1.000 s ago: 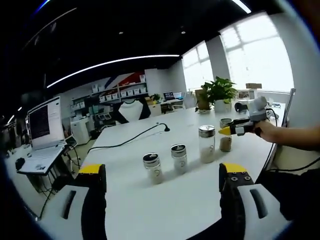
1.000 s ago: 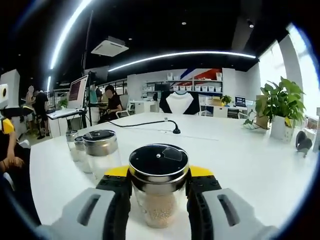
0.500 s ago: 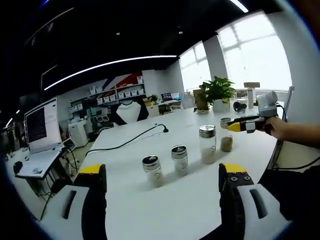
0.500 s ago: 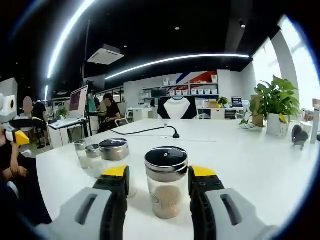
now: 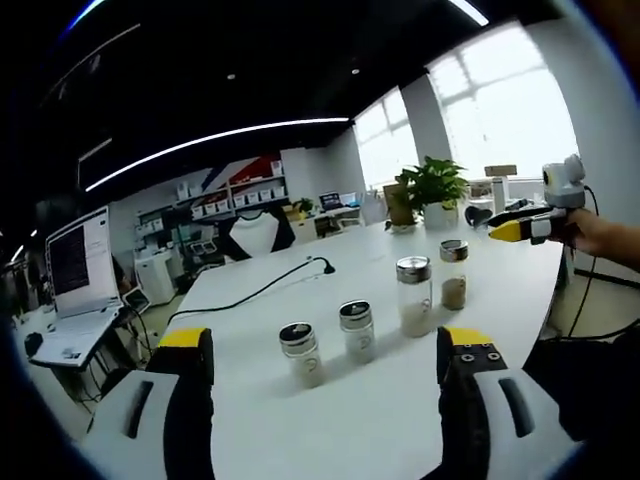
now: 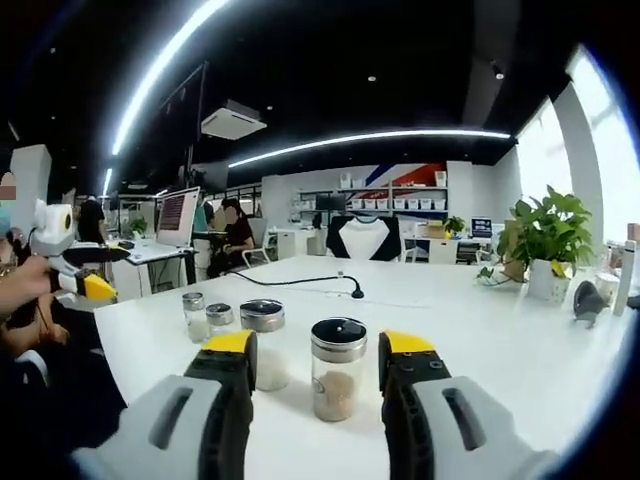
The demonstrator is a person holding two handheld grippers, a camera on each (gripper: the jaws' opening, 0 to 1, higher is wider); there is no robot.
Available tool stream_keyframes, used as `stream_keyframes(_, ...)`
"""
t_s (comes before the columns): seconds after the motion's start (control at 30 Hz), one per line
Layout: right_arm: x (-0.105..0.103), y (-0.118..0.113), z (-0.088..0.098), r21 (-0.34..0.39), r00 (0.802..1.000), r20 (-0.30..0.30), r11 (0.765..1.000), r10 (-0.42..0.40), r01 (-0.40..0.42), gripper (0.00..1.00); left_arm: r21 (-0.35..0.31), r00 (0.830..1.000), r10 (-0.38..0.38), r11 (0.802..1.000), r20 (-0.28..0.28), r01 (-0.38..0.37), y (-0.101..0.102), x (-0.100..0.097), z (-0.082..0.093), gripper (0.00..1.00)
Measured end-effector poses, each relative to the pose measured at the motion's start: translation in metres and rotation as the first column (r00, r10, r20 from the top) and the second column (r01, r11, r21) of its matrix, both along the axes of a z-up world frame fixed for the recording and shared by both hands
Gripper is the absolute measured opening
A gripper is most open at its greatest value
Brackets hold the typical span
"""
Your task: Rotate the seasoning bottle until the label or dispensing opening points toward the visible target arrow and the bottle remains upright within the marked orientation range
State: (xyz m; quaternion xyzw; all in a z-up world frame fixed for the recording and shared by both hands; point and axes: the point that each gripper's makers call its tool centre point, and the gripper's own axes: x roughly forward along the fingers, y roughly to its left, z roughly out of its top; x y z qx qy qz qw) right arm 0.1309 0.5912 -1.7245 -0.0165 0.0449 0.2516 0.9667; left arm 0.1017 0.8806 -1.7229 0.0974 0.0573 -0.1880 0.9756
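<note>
Four glass seasoning bottles with metal lids stand upright in a row on the white table (image 5: 300, 430). The end bottle (image 6: 338, 368), holding tan grains, also appears as the far bottle (image 5: 453, 273). My right gripper (image 6: 318, 345) is open, and this bottle stands just beyond its yellow tips, untouched. In the left gripper view, the right gripper (image 5: 525, 225) hovers in a hand to the right of the row. My left gripper (image 5: 325, 345) is open and empty, well short of the nearest small bottle (image 5: 300, 352). From the right gripper view, the left gripper (image 6: 75, 275) sits at the far left.
The taller bottle (image 5: 413, 295) and a small bottle (image 5: 356, 330) fill the middle of the row. A black cable (image 5: 260, 285) runs across the table behind them. A potted plant (image 5: 430, 185) stands at the far end and a laptop (image 5: 75, 265) to the left. People sit at desks (image 6: 235, 225).
My right gripper has let go of the tan-grain bottle and backed away from it, leaving it upright on the table. The left gripper stays open, and its view has shifted slightly.
</note>
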Motion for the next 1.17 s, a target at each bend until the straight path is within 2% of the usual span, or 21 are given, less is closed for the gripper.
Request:
stream_keyframes(0.1, -0.012, 0.0, -0.002, 0.006, 1.0, -0.008, 1.0, -0.001, 0.001, 0.5, -0.059, 1.0, -0.01, 0.998, -0.002, 0.01, -0.002, -0.001, -0.002, 0.98)
stream_keyframes(0.23, -0.027, 0.005, -0.009, 0.001, 0.999, -0.034, 1.0, 0.021, -0.02, 0.53, -0.038, 1.0, 0.015, 0.999, -0.02, -0.016, 0.002, -0.002, -0.009, 0.98)
stream_keyframes(0.3, -0.033, 0.004, -0.013, 0.001, 0.999, -0.049, 1.0, 0.015, -0.015, 0.55, -0.053, 0.999, 0.022, 0.998, -0.024, -0.023, 0.004, -0.002, -0.012, 0.98)
stream_keyframes(0.4, -0.037, 0.002, -0.018, -0.015, 0.998, -0.063, 1.0, 0.005, -0.006, 0.57, -0.074, 0.999, 0.03, 0.997, -0.035, -0.032, 0.006, -0.001, -0.017, 0.98)
stream_keyframes(0.6, -0.041, -0.001, -0.021, 0.002, 0.998, -0.07, 1.0, -0.005, 0.005, 0.59, -0.078, 0.998, 0.044, 0.996, -0.05, -0.048, 0.009, -0.001, -0.023, 0.98)
stream_keyframes(0.67, -0.037, -0.003, -0.016, 0.093, 0.998, -0.053, 0.995, -0.027, 0.032, 0.77, -0.08, 0.997, 0.044, 0.996, -0.066, -0.049, 0.01, -0.001, -0.027, 0.98)
stream_keyframes(0.73, -0.036, -0.004, -0.016, 0.167, 0.996, -0.085, 0.985, -0.031, 0.045, 0.98, -0.067, 0.996, 0.049, 0.996, -0.071, -0.054, 0.011, -0.002, -0.029, 1.0)
stream_keyframes(0.77, -0.037, -0.006, -0.019, 0.147, 0.996, -0.091, 0.988, -0.025, 0.039, 0.93, -0.064, 0.996, 0.05, 0.996, -0.073, -0.054, 0.011, -0.002, -0.029, 1.0)
stream_keyframes(0.8, -0.037, -0.007, -0.02, 0.135, 0.996, -0.087, 0.99, -0.028, 0.04, 0.92, -0.064, 0.996, 0.049, 0.996, -0.073, -0.054, 0.011, -0.002, -0.029, 1.0)
stream_keyframes(0.87, -0.036, -0.008, -0.022, 0.124, 0.995, -0.089, 0.991, -0.039, 0.05, 0.99, -0.071, 0.996, 0.044, 0.996, -0.079, -0.05, 0.01, -0.003, -0.03, 1.0)
stream_keyframes(0.93, -0.036, -0.008, -0.025, 0.126, 0.995, -0.099, 0.991, -0.035, 0.048, 0.98, -0.077, 0.995, 0.047, 0.996, -0.089, -0.054, 0.01, -0.003, -0.032, 1.0)
stream_keyframes(1.0, -0.037, -0.007, -0.025, 0.132, 0.994, -0.105, 0.99, -0.032, 0.045, 0.99, -0.106, 0.991, 0.039, 0.993, -0.129, -0.053, 0.009, -0.004, -0.037, 1.0)
stream_keyframes(1.17, -0.04, -0.007, -0.024, 0.125, 0.994, -0.102, 0.991, -0.028, 0.041, 0.99, -0.116, 0.991, 0.044, 0.991, -0.125, -0.059, 0.01, -0.004, -0.036, 1.0)
